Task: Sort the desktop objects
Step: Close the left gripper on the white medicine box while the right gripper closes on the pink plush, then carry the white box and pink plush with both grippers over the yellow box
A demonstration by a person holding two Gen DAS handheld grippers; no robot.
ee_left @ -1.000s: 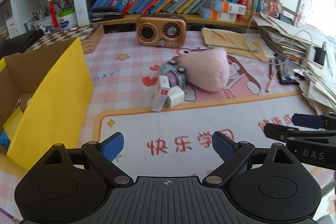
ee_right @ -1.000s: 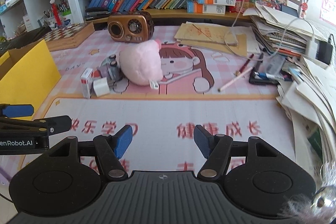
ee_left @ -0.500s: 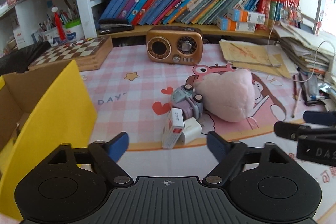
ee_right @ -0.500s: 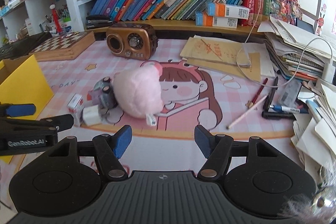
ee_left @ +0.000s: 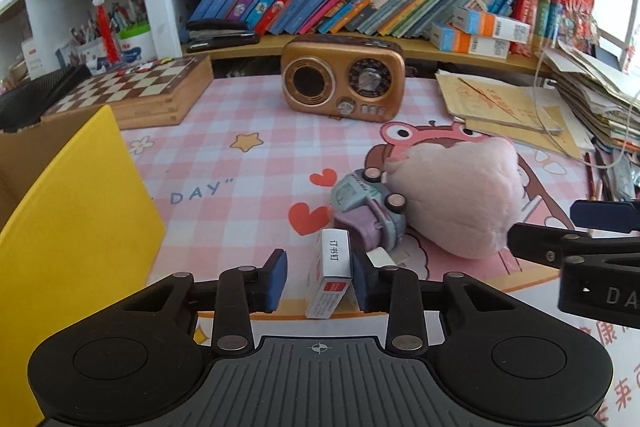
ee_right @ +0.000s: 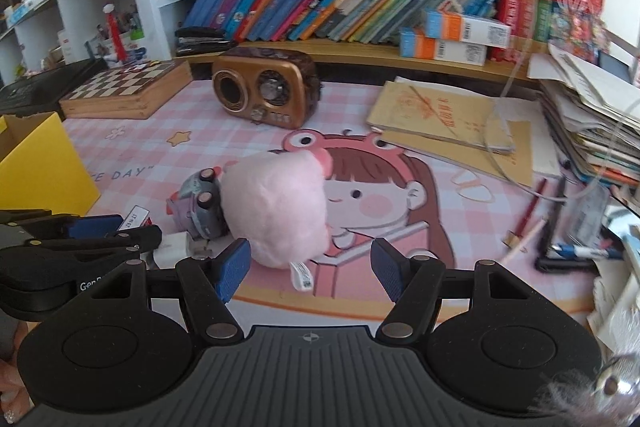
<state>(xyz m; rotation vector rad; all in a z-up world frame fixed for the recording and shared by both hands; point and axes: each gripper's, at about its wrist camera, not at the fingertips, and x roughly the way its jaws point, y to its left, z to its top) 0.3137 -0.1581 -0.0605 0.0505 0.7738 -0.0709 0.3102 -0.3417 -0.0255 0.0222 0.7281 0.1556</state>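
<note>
A cluttered desk with a pink checked mat (ee_left: pixel 248 171) lies below a bookshelf. The left gripper (ee_left: pixel 318 279) is closing; the staple box (ee_left: pixel 332 273) stands between its fingers, touching the right pad, with a gap at the left. The box is white and red, light, rigid cardboard: grip its flat long sides. The right gripper (ee_right: pixel 310 267) is opening, empty, just short of the soft plush toy (ee_right: pixel 276 209).

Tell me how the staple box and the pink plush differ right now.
The staple box is small, hard-edged and white with red; the pink plush is big, round and fluffy. The box sits between the closing jaws of the left gripper, one pad not yet touching; the plush lies beyond the right gripper, whose jaws are opening. Both lie on the pink mat beside the toy car.
</note>
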